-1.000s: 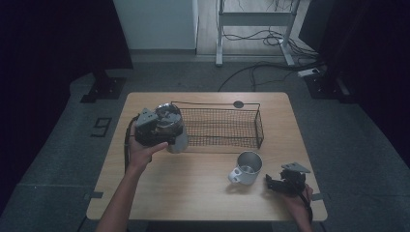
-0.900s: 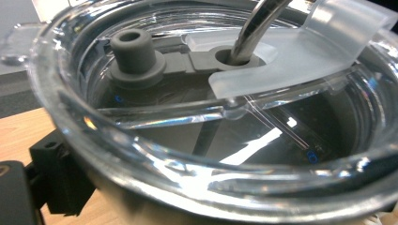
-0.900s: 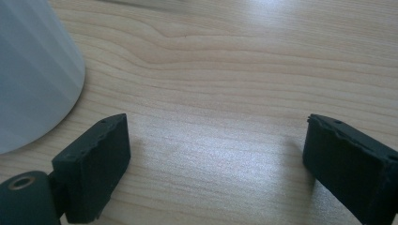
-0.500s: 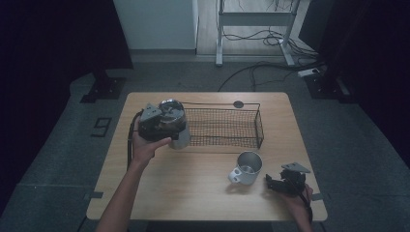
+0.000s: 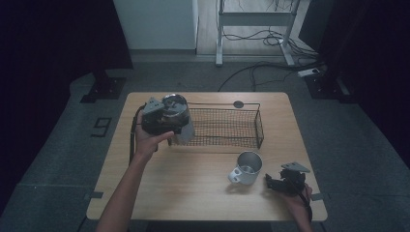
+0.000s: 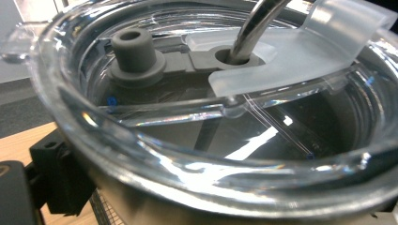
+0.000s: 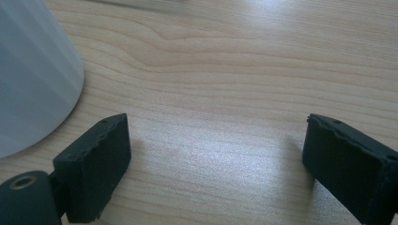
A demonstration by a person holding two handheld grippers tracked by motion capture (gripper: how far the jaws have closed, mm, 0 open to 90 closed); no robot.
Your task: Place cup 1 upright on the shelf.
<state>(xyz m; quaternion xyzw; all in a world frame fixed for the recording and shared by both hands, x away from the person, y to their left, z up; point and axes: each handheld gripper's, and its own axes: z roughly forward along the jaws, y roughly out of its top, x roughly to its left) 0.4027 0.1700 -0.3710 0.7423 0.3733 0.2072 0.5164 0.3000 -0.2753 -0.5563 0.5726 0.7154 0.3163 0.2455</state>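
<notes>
Grey carpet and a tangle of cables surround the wooden counter, on which a black wire basket stands toward the far edge. At the basket's left end, the left hand-held gripper holds a steel tumbler raised above the counter, right against the basket's left wall. In the left gripper view the tumbler's clear lid sits directly in front of the camera, with a grey rubber plug and a metal straw passing through the lid's opening; one black jaw shows pressed at the tumbler's lower left side, so this hand-held gripper is clamped on the tumbler. Well apart from the basket, near the counter's front right, a metal mug stands upright. Just to the mug's right, the right hand-held gripper rests low over the counter. Its jaws stand wide apart with bare wood between them, and the mug's pale side lies just beyond the left jaw.
</notes>
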